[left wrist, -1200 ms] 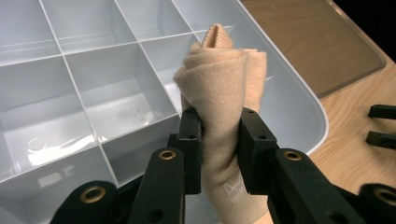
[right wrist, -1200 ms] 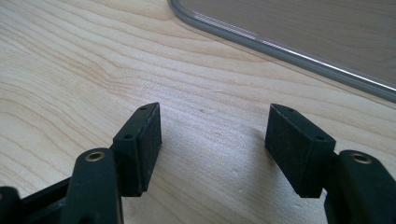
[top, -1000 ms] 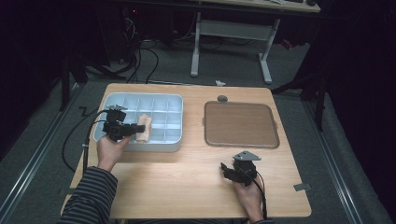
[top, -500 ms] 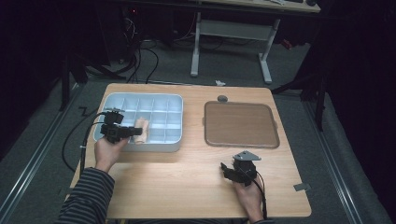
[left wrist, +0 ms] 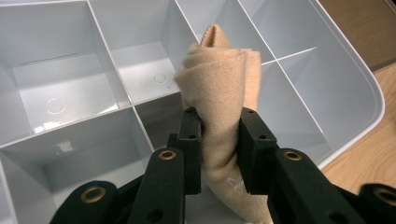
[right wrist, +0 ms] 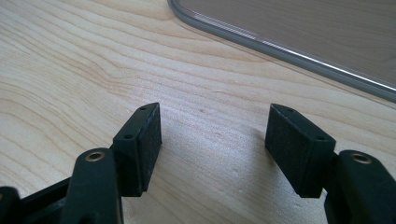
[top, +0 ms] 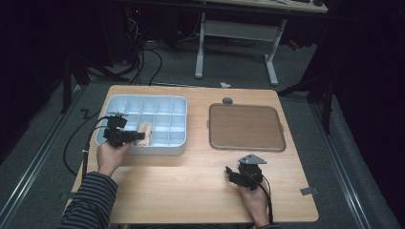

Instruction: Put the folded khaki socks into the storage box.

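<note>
A rolled beige cloth [left wrist: 219, 79] is pinched between the pads of my left gripper [left wrist: 219, 123], upright over the compartments of a pale grey divided box [left wrist: 373, 88]. From the high view, the left gripper [top: 131, 137] holds the cloth [top: 144, 133] above the near row of the box [top: 143, 98], at the table's left. My right gripper [top: 232, 172] rests on the wooden table near the front, right of centre. Its jaws stand apart with only bare wood between them; in the right gripper view my right gripper [right wrist: 215, 135] is open.
A flat brown tray [top: 246, 126] with a raised rim lies on the right half of the table [top: 181, 181]; its edge [right wrist: 303, 51] runs just beyond the right gripper. A small grey knob [top: 227, 100] sits behind the tray. Cables trail off the left side.
My left gripper and the cloth have drifted slightly toward the near side of the box. The right gripper has stayed where it was.
</note>
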Demonstrator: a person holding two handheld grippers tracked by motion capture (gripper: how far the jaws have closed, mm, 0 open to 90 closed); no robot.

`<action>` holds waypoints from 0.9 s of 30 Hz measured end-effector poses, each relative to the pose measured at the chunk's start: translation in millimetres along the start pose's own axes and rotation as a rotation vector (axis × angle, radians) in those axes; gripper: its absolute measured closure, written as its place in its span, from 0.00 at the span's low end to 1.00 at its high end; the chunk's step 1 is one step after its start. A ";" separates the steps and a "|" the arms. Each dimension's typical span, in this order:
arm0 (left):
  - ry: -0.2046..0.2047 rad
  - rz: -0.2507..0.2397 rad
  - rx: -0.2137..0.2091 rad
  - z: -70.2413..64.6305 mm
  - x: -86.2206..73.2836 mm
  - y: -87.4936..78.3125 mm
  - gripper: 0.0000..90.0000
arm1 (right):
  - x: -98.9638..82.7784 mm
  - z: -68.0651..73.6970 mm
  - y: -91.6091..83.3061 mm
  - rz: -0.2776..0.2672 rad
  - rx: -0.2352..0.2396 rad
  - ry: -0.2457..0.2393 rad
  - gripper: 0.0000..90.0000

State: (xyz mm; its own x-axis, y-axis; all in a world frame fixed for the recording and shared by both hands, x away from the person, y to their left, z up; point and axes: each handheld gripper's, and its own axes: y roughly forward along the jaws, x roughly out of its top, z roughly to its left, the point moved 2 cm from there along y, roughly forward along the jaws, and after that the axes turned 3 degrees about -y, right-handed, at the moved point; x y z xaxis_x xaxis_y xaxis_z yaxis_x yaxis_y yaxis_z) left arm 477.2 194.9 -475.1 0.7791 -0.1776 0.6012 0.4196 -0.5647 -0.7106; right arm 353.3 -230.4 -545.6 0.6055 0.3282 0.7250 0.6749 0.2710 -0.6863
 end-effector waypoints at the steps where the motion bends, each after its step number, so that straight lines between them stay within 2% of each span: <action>1: 0.000 0.002 0.001 0.2 -0.2 0.5 0.82 | 0.0 0.0 0.0 0.000 0.000 0.000 0.40; 10: 0.011 0.023 0.015 0.1 -1.1 4.2 0.82 | 0.0 -0.1 0.0 0.000 0.000 -0.001 0.40; 14: 0.033 0.033 0.043 -2.2 -1.4 5.4 0.82 | 0.0 -0.1 0.0 0.000 0.000 -0.001 0.40; 15: 0.055 0.042 0.065 -4.2 -1.8 6.2 0.82 | 0.0 0.0 0.0 0.000 0.000 -0.001 0.40; 20: 0.057 0.047 0.071 -4.4 -2.0 6.4 0.81 | 0.0 -0.2 0.1 0.000 0.000 -0.004 0.40; 27: 0.062 0.063 0.103 -6.0 -2.6 7.7 0.81 | 0.0 0.0 0.0 0.000 -0.001 0.000 0.40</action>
State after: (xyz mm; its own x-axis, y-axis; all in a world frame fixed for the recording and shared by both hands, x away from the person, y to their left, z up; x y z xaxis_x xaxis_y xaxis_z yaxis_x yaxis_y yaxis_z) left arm 475.7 186.2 -480.0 0.7765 -0.2612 0.5734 0.4188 -0.4661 -0.7793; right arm 353.4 -230.4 -545.6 0.6055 0.3284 0.7249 0.6750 0.2705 -0.6864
